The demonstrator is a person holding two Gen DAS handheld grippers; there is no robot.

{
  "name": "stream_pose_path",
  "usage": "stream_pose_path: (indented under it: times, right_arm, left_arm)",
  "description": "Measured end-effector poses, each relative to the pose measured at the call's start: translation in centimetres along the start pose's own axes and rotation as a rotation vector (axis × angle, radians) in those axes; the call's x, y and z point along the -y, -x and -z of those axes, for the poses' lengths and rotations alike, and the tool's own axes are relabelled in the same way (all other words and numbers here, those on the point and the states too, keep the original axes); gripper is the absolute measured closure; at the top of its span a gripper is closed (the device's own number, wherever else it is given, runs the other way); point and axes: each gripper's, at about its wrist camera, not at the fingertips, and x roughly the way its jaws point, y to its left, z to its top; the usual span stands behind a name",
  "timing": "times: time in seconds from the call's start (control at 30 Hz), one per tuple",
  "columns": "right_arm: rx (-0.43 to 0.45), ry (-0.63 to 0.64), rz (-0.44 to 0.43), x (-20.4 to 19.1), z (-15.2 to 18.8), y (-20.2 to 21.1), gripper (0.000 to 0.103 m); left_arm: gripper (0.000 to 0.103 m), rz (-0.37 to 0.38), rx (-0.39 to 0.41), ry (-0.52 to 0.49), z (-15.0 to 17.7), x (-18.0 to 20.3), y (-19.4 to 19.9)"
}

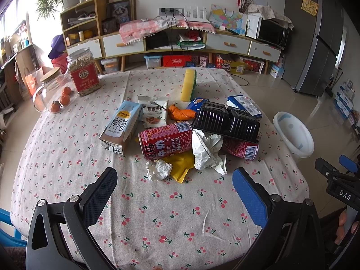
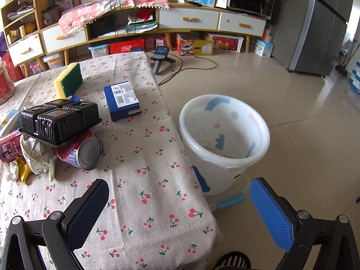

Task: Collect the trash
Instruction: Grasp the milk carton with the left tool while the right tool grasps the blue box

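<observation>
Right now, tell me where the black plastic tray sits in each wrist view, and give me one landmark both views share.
Left wrist: the black plastic tray is right of centre, upside down, resting on a red can, just left of the blue box.
Right wrist: the tray is at the left edge, mid-height, upside down on that pile.
Shared landmark: the white bin on the floor beside the table, far right in the left view.

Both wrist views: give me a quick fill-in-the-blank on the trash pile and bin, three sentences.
1. The black plastic tray rests upside down on a red ____.
2. The white bin stands on the floor, off the table's ____ edge as the right wrist view shows it.
3. Both the left tongs and right tongs are ____, holding nothing.

Missing: can; right; open
</observation>
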Motion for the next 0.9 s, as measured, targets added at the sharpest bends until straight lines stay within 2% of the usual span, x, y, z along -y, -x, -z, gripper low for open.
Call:
stream_pose_path:
  times: [0.3, 0.53, 0.6, 0.63, 0.7, 0.77, 0.9]
  right_arm:
    - [0.015, 0.004, -0.013, 0.1, -1.2, 0.5, 0.0]
    - [-0.034, 0.047, -0.053, -0.3, -5.6, 0.1, 0.0]
    - [-0.059, 0.065, -0.08, -0.8, -7.0, -0.6, 0.0]
    - [-0.08, 0.074, -0.096, -1.0, -7.7, -1.1, 0.0]
    - [-0.129, 0.095, -0.135, -1.7, -9.4, -2.4, 0.0]
    - [-0.151, 0.105, -0.157, -2.4, -11.0, -3.6, 0.0]
    - [-0.165, 0.092, -0.177, -3.5, -13.2, -6.8, 0.0]
  left_arm:
    - [0.0, 0.011, -0.014, 0.029, -0.8, -0.9, -0.1]
    - [0.0, 0.033, -0.069, 0.036, -4.7, -3.1, -1.1]
    - [0.0, 0.058, -0.112, 0.033, -6.1, -4.2, -1.9]
    - [0.0, 0.063, -0.162, 0.028, -7.0, -4.7, -2.7]
    - [0.0, 0.049, -0.219, 0.033, -8.6, -5.9, -3.9]
    - [0.0, 0.015, -0.224, 0.056, -10.2, -7.1, -4.7]
    - [0.004, 0.02, -0.245, 0.127, -11.9, -9.5, -8.1]
